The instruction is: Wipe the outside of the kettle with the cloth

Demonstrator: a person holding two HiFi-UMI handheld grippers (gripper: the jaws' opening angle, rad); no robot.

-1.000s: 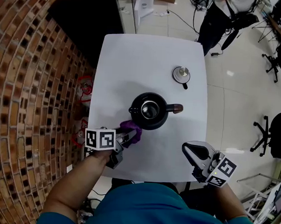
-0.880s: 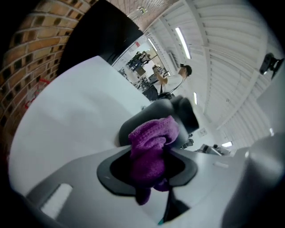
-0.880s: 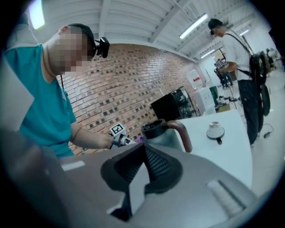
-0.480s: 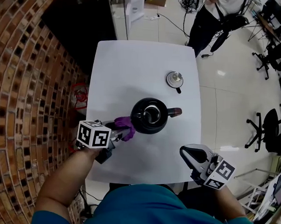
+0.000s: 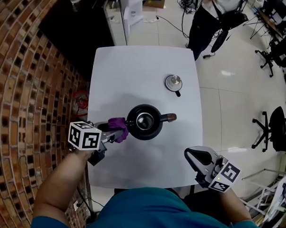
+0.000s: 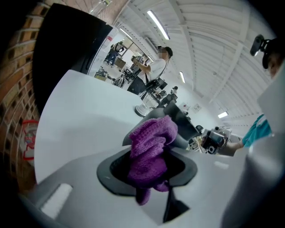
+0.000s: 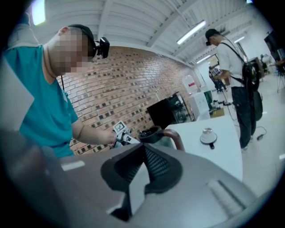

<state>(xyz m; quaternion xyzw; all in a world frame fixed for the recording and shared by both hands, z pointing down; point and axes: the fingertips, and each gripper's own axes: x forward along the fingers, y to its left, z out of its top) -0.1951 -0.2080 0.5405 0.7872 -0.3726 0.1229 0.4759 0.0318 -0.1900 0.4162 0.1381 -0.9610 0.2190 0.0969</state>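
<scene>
At the middle of the white desk (image 5: 135,63) stands the lidless black kettle with a brown handle (image 5: 145,121). The left gripper (image 5: 114,134) pinches the purple cloth (image 5: 118,128) against the kettle's left side. The right gripper (image 5: 191,155), its jaws pressed together on nothing, hovers over the near right corner.

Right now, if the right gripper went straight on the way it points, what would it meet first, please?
Most likely the kettle, near its brown handle, which stands straight ahead of the shut, empty right gripper. Depth is hard to judge here.
</scene>
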